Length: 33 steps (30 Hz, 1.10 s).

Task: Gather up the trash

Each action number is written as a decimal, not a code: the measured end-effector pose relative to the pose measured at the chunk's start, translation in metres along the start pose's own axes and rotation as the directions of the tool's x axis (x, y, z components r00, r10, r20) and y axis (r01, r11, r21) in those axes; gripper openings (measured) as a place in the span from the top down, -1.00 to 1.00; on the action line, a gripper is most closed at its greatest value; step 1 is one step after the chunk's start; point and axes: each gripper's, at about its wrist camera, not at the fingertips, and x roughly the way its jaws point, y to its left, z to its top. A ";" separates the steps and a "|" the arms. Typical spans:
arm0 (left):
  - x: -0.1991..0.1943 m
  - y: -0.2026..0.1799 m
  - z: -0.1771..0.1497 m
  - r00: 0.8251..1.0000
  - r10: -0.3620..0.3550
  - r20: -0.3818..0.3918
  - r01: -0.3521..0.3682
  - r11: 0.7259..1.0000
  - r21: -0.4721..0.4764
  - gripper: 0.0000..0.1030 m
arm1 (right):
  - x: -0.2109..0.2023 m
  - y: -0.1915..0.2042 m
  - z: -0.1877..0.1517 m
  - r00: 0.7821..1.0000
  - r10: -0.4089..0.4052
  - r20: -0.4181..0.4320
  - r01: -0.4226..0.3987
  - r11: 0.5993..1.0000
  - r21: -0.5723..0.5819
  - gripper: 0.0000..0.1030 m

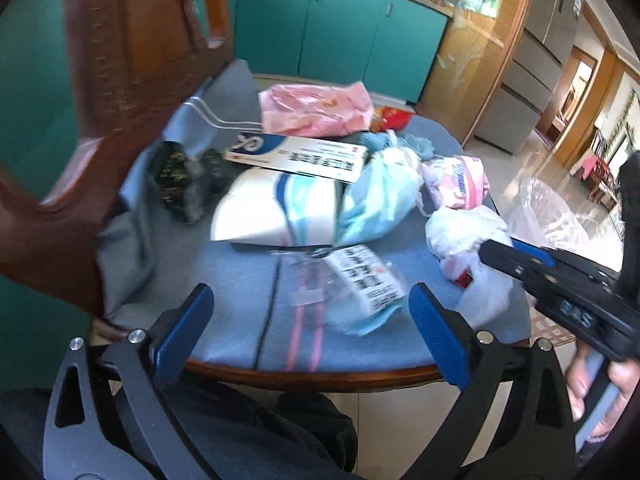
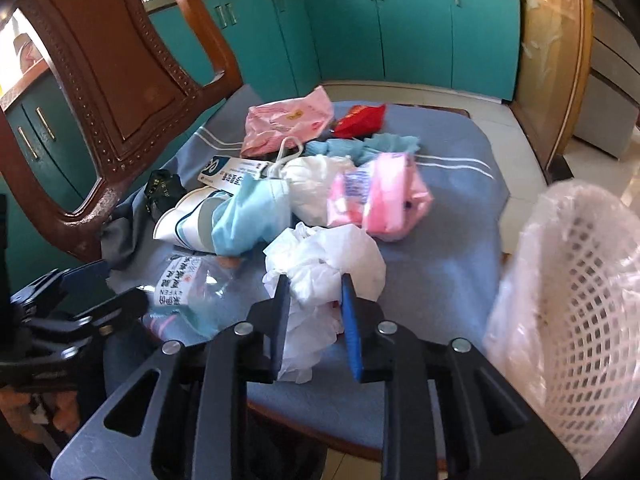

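Observation:
Trash lies heaped on a chair seat covered with a blue cloth. My right gripper is shut on a crumpled white plastic bag at the seat's front; it also shows in the left wrist view, where the right gripper reaches in from the right. My left gripper is open and empty above the seat's front edge, its jaws either side of a clear labelled packet. The packet also shows in the right wrist view.
More trash on the seat: a pink bag, a red wrapper, a pink tissue pack, a light blue bag, a white pouch, a dark wrapper. The wooden chair back rises left. A lined white mesh bin stands right.

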 end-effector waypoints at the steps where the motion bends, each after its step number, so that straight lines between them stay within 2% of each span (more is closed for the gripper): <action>1: 0.004 -0.004 0.001 1.000 0.000 -0.009 0.000 1.000 0.005 -0.90 | -0.003 -0.002 -0.002 1.000 -0.006 0.002 0.006 1.000 0.002 0.50; 7: 0.031 -0.015 0.004 0.999 0.008 -0.045 -0.006 1.000 0.026 -0.85 | -0.006 -0.006 -0.008 1.000 -0.029 0.000 0.029 1.000 0.009 0.50; 9: 0.035 -0.011 0.001 0.998 0.005 -0.060 -0.004 1.000 0.022 -0.58 | -0.006 -0.005 -0.009 1.000 -0.029 0.000 0.029 1.000 0.007 0.50; 13: 0.027 0.004 -0.002 0.999 -0.023 -0.034 0.022 1.000 -0.020 -0.33 | -0.009 -0.003 -0.009 1.000 -0.015 0.007 0.015 1.000 0.002 0.50; 14: 0.025 0.006 -0.001 0.999 -0.025 -0.025 0.025 0.999 -0.021 -0.13 | -0.011 -0.002 -0.009 1.000 -0.012 0.012 0.012 1.000 -0.001 0.50; 21: 0.002 0.012 -0.009 0.999 -0.042 0.022 0.042 0.999 -0.028 -0.14 | -0.027 -0.002 -0.007 0.998 -0.002 0.060 0.002 1.000 -0.009 0.50; 23: -0.006 0.012 -0.011 0.998 -0.047 0.039 0.049 0.998 -0.030 -0.07 | -0.033 -0.004 -0.007 0.997 0.002 0.078 -0.001 1.000 -0.008 0.50; 27: -0.020 0.015 -0.012 0.995 -0.055 0.085 0.057 0.998 -0.026 -0.07 | -0.045 -0.007 -0.005 0.993 -0.002 0.120 0.003 1.000 -0.009 0.50; 33: -0.007 0.022 -0.015 0.998 -0.039 0.039 0.041 0.998 -0.047 0.06 | -0.047 -0.019 -0.007 0.992 0.002 0.127 -0.007 0.999 0.033 0.50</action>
